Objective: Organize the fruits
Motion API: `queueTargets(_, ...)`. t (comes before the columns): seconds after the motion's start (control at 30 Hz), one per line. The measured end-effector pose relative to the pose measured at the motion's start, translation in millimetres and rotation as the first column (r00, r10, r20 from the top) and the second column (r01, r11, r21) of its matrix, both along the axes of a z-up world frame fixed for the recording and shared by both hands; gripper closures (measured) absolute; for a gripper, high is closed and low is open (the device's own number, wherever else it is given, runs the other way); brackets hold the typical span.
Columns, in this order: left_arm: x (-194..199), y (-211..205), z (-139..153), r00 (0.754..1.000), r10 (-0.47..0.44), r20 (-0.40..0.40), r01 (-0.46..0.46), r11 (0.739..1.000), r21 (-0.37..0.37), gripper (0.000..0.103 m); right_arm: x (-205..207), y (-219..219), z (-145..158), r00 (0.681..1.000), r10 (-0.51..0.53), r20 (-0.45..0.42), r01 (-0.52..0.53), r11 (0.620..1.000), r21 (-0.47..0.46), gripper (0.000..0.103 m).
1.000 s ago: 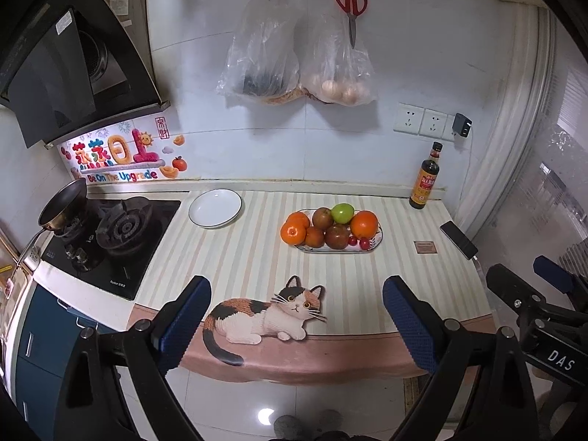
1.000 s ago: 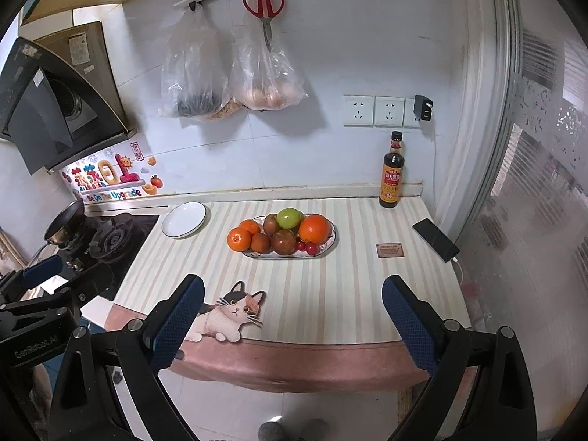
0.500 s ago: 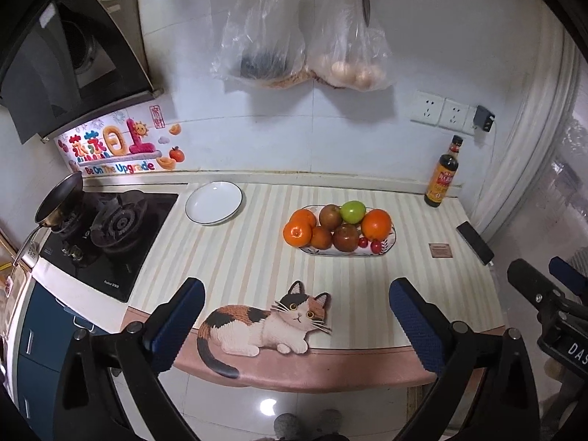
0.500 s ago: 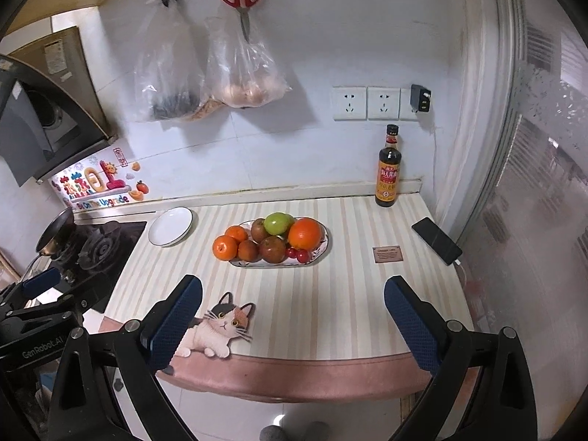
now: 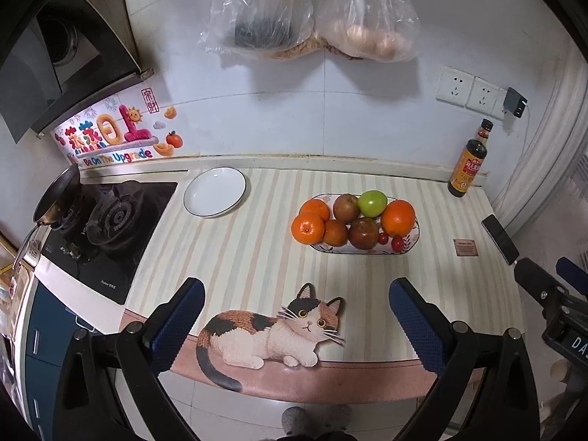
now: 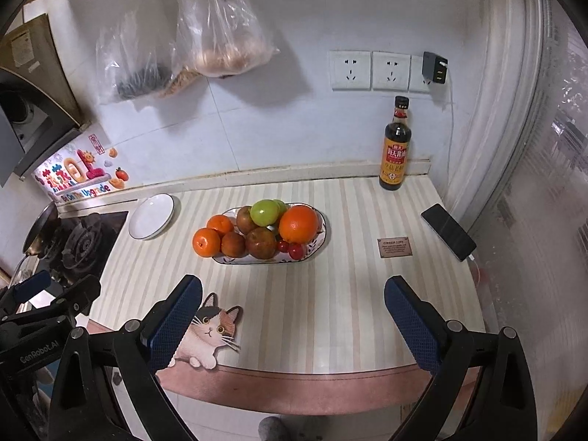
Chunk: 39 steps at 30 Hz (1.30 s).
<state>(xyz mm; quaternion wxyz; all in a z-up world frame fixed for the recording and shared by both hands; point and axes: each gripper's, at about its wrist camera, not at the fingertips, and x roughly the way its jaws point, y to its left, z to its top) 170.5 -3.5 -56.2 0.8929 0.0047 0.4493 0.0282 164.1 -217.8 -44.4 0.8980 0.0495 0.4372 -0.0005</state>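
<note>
1. White tiled wall (image 5: 279, 117) with double sockets (image 6: 371, 70) and two hanging plastic bags (image 5: 312, 11).
2. Striped counter (image 6: 330, 294), gas hob (image 5: 110, 220) on its left.
3. Frosted window (image 6: 544, 169) on the right.

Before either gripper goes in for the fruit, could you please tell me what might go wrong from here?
1. The fruit is heaped on the oval dish; lifting one piece may send others rolling, especially the cherry tomatoes at the near rim.
2. The left orange sits at the dish's edge and could drop off.
3. The phone lies near the counter's right edge; a sweep could knock it.
</note>
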Motion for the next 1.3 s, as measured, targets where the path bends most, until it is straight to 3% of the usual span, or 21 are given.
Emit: queueTargets(1.3,9.5,-7.6,-1.9,1.000,-0.016,-0.011,0.016,1.000,-0.012,0.000,8.1,-2.5,-7.6,1.000,0.016,-0.021,-0.015,1.000,0.008,0.002)
